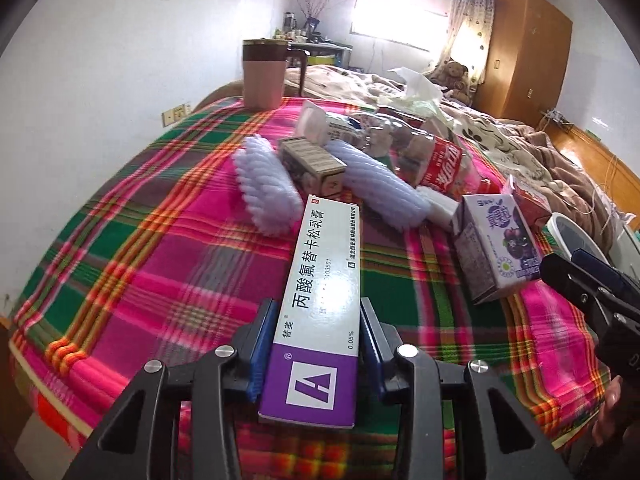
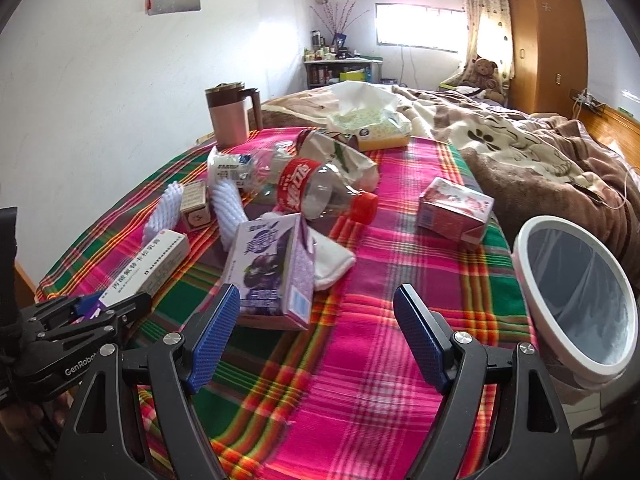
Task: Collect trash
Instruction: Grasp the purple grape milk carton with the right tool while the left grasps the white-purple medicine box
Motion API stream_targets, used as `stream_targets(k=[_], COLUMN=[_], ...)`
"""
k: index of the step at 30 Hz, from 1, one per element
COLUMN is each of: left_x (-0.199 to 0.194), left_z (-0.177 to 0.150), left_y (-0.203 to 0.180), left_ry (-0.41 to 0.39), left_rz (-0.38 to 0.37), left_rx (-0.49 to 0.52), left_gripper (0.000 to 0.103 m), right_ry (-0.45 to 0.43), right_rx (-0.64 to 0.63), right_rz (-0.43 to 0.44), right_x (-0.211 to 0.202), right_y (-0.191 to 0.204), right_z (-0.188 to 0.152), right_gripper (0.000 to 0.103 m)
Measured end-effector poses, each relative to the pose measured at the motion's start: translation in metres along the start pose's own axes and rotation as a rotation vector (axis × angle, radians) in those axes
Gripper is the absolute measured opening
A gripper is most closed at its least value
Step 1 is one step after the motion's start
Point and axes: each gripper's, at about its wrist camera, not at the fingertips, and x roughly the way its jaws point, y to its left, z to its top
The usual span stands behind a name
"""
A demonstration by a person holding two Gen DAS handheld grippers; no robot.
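Left wrist view: left gripper (image 1: 316,344) has its blue pads (image 1: 262,344) pressed on both long sides of the white-and-purple ointment box (image 1: 320,280), near its purple end; the far end points toward the trash pile. Whether the box is lifted off the plaid cloth (image 1: 140,248) cannot be judged here.

Right wrist view adds this: the same box (image 2: 148,264) shows at the left edge, clamped in the left gripper (image 2: 90,312), its far end apparently just above the cloth.

Right gripper (image 2: 316,336): jaws wide apart, nothing between them, hovering over bare cloth just beside the purple juice carton (image 2: 272,268). In the left view only its dark tip (image 1: 576,280) shows, so the gap is not readable there.

Only the right view shows the white-rimmed bin (image 2: 524,256) at the bed's right edge, and the red carton (image 2: 454,210) in full.

Both views: clear cola bottle (image 2: 320,192), two white brushes (image 1: 266,196), small brown box (image 1: 316,164), brown mug (image 1: 264,74).
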Motion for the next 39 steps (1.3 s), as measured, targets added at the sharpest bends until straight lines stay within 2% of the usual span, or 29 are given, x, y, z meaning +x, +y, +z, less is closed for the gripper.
stream_targets(k=[4,10,11,13,16,18,20,22,24,27,30,39], left_x=[-0.002,0.002,0.002,0.003,0.006,0.008,0.011,0.013,0.013,0.018,0.016,0.002], left_z=[-0.002,0.003,0.004,0.005,0.009,0.012,0.014,0.016,0.016,0.015,0.016,0.013], left_y=[0.012,0.018,0.019,0.020,0.020,0.020,0.018,0.016,0.014,0.009,0.005,-0.001], left_ry=[0.000,0.005,0.006,0.006,0.013,0.015,0.018,0.020,0.010,0.029,0.030,0.008], left_rz=[0.035,0.020,0.015,0.007,0.016,0.027,0.038,0.043,0.039,0.025,0.022,-0.021], left_rx=[-0.017,-0.034,-0.035,-0.033,-0.021,-0.013,0.009,0.016,0.023,0.032,0.040,0.002], left_gripper=[0.040,0.041,0.043,0.056,0.061,0.061,0.061,0.061,0.059,0.046,0.037,0.037], right_ry=[0.024,0.059,0.068,0.079,0.090,0.084,0.089,0.091,0.089,0.077,0.067,0.037], right_rx=[-0.015,-0.025,-0.026,-0.022,-0.017,-0.019,-0.014,-0.008,-0.002,-0.001,0.009,0.049], right_rz=[0.018,0.013,0.003,-0.010,-0.039,-0.046,-0.052,-0.058,-0.046,-0.039,-0.028,0.012], right_x=[0.010,0.025,0.028,0.034,0.039,0.041,0.043,0.043,0.042,0.041,0.037,0.024], right_y=[0.011,0.024,0.025,0.025,0.026,0.027,0.027,0.025,0.024,0.023,0.021,0.005], right_z=[0.002,0.006,0.007,0.008,0.009,0.009,0.010,0.010,0.009,0.009,0.008,0.005], right_gripper=[0.081,0.081,0.081,0.081,0.080,0.078,0.062,0.060,0.060,0.060,0.060,0.059])
